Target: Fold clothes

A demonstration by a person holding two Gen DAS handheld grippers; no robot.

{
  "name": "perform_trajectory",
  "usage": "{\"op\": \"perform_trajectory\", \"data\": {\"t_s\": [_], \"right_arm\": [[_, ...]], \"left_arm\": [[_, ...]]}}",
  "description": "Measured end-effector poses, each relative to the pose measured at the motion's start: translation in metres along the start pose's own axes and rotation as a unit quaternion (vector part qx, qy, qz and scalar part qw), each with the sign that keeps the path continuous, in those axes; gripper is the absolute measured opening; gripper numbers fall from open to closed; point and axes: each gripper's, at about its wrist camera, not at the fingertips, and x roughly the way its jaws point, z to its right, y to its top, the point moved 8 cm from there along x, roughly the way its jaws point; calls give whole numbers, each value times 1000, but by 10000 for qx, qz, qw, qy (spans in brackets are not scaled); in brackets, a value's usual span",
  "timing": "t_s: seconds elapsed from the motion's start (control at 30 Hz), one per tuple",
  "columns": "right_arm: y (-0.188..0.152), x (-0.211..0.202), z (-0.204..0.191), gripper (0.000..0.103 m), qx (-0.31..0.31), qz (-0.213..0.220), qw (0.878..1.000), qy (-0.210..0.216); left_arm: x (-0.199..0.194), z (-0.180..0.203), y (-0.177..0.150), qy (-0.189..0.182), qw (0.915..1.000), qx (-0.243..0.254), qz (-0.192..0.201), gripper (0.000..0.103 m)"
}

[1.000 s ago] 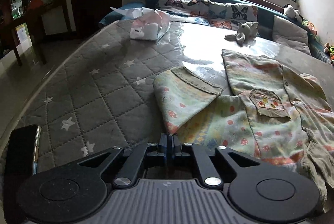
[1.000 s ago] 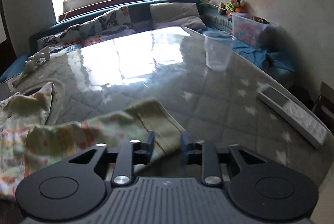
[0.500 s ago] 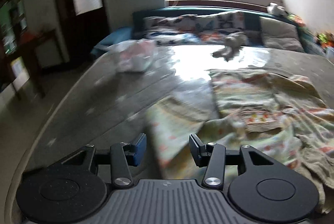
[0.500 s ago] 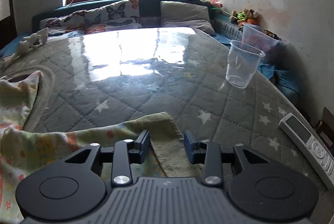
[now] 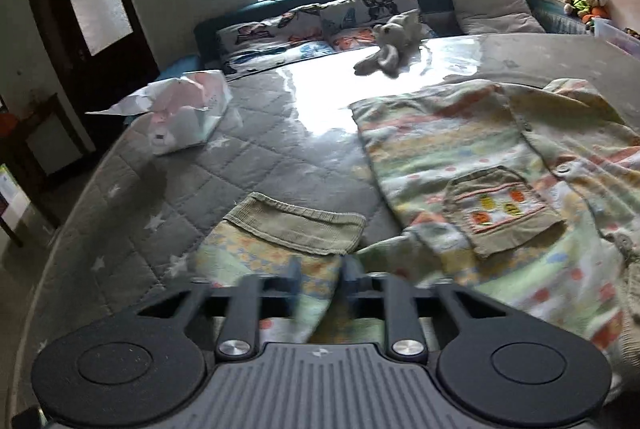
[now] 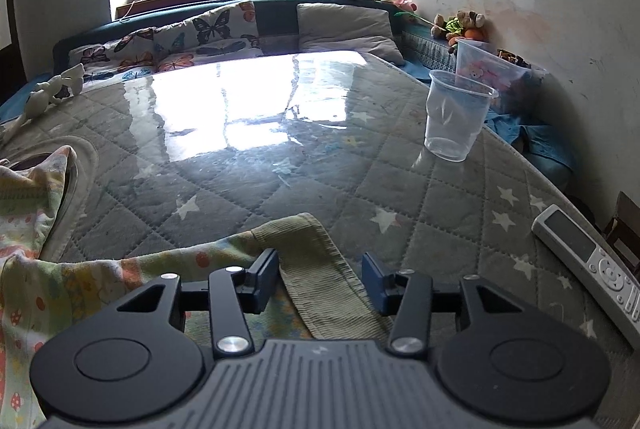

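Both grippers, left gripper (image 5: pixel 320 275) and right gripper (image 6: pixel 320 279), spread over shirt sleeves (image 5: pixel 280 253); plastic cup (image 6: pixel 454 121) ahead-right, remote (image 6: pixel 588 263) right.

Right hand-held gripper (image 6: pixel 319 279) with jaws apart, straddling olive ribbed cuff (image 6: pixel 320 281) of patterned sleeve (image 6: pixel 100 281). Spread over quilted, star-printed table (image 6: pixel 280 165). Clear plastic cup (image 6: pixel 454 117) upright far right; remote control (image 6: pixel 588 261) at right edge.

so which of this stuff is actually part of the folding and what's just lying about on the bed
Part of the job:
- shirt
- left sleeve, between the left tool's fingers
- right sleeve, between the right tool's open fingers

Just lying about:
- plastic cup
- remote
- tissue pack
- soft toy
- pillows
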Motion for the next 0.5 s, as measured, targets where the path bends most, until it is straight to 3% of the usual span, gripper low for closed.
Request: {"op": "perform_trajectory", "data": {"t_s": [0.13,0.23,0.37,0.5], "right_arm": [[0,0,0,48,-12,-1,10000,-25],[0,0,0,48,-22,-2,10000,-46],[0,0,-1,49,-30,1,10000,-82],[0,0,-2,50,-37,-6,9999,-103]], "left_arm": [[-18,-41,2,455,9966,-615,295,3],[-33,-86,-7,989,9852,-1351,370,2],[-42,-135,-42,1443,9647,-2201,102,2],[-43,-145,-69,1506,9592,-2384,-216,6]]}}
